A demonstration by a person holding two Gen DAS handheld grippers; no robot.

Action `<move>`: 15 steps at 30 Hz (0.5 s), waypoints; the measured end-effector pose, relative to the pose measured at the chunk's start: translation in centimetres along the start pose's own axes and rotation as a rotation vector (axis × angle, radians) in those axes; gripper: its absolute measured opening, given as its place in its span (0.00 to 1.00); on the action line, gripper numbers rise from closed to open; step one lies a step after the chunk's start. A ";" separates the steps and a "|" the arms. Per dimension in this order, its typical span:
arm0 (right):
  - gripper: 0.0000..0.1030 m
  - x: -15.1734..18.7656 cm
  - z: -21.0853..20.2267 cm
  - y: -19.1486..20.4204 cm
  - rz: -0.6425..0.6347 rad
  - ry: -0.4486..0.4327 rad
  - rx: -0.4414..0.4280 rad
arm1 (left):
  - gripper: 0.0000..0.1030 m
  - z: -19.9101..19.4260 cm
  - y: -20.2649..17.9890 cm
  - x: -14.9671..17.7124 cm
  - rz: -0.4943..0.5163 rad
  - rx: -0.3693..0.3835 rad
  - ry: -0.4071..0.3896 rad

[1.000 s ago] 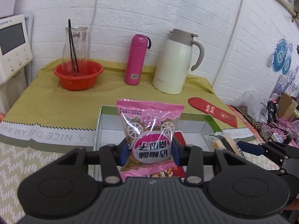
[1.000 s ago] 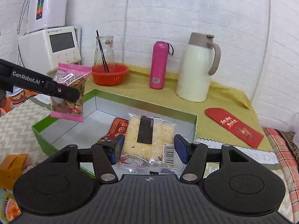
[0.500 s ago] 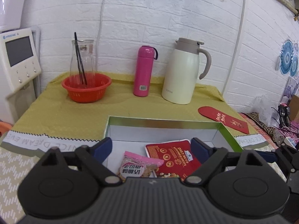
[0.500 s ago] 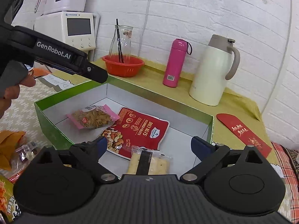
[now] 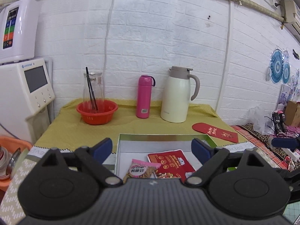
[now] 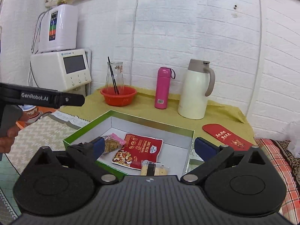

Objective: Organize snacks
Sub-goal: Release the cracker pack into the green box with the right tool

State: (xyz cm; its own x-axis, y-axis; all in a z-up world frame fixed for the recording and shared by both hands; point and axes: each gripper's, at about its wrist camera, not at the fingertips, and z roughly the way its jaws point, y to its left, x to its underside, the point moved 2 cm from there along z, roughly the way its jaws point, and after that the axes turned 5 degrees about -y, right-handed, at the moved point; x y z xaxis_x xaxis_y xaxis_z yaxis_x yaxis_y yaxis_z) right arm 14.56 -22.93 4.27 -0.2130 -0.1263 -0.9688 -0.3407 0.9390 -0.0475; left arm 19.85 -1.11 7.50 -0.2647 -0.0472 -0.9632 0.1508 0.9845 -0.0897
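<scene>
Snacks sit inside the green-edged box (image 6: 190, 146) on the desk (image 5: 61, 131): the pink nut packet (image 6: 112, 142) toward its left, the red nut pouch (image 6: 138, 151) in the middle touching it, and the cracker pack (image 6: 154, 169) at the near edge. My left hand-held gripper (image 5: 152, 146) stands wide apart with nothing between its blue pads, raised above the box's near side. My right hand-held gripper (image 6: 148, 148) is equally wide and empty, hovering over the box.

I judge the step in hand is going for more snacks. Some wrappers show at the far right of the left view, too blurred to name. To do it well I would lift both grippers clear of the box wall before swinging out, keep them well apart from each other, and pinch the next packet across its body, not its slippery sealed edge.
</scene>
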 end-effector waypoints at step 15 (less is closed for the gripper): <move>1.00 7.4 -10.6 1.3 0.074 0.017 -0.084 | 0.87 -11.0 -0.8 8.8 -0.057 0.134 0.105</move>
State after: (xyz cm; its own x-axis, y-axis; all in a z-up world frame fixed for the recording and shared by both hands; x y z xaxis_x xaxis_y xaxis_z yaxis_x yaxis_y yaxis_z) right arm 2.80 -26.00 -0.34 -0.2552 -0.0637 -0.9648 -0.3990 0.9158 0.0451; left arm 6.88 -0.50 1.86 -0.3732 -0.0776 -0.9245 0.2560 0.9492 -0.1830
